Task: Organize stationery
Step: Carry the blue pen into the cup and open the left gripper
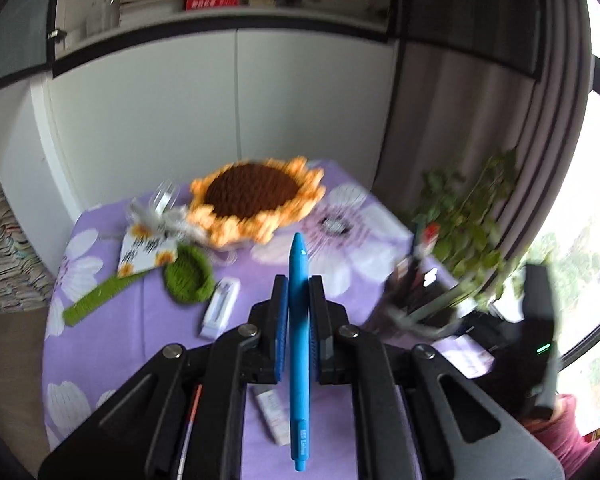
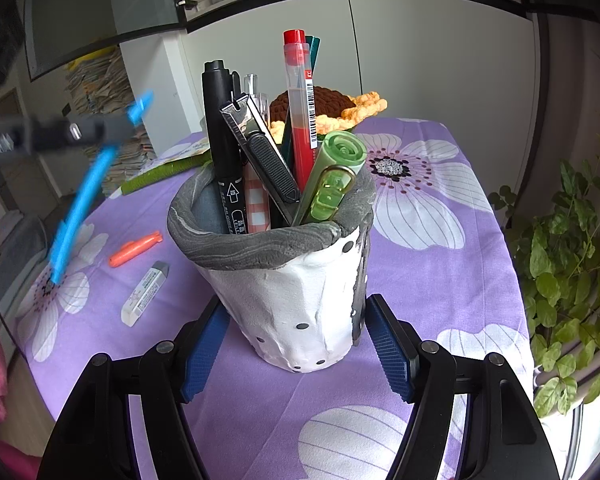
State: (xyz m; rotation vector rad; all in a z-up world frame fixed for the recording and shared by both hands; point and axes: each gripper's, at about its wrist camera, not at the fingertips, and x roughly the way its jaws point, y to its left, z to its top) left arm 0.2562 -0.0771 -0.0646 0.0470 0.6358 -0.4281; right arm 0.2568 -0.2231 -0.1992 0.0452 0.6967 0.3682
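My left claw (image 1: 299, 300) is closed narrow on a blue pen (image 1: 299, 344); its two pads press the barrel from both sides. The pen runs along the fingers, with the tip pointing away past them and the clip end toward the camera. In the right wrist view this same pen (image 2: 80, 200) hangs slanted in the air at the left, over the purple flowered tablecloth (image 2: 440, 288), not touching it.

My right claw (image 2: 296, 344) stands wide around the foot of a grey and white pen holder (image 2: 284, 300). The blue pads are at both sides of the cup; the right one seems to touch the wall, but for the left one I cannot tell. The holder stands upright on the cloth and has in it a black marker (image 2: 224, 152), a utility knife (image 2: 260, 152), a red pen (image 2: 300, 112) and a green highlighter (image 2: 334, 176).

On the cloth to the left of the holder lie an orange highlighter (image 2: 136, 249) and a white eraser (image 2: 144, 294). Behind the holder sits a crocheted sunflower (image 1: 256, 200), with a green ruler (image 1: 100, 300) near it.
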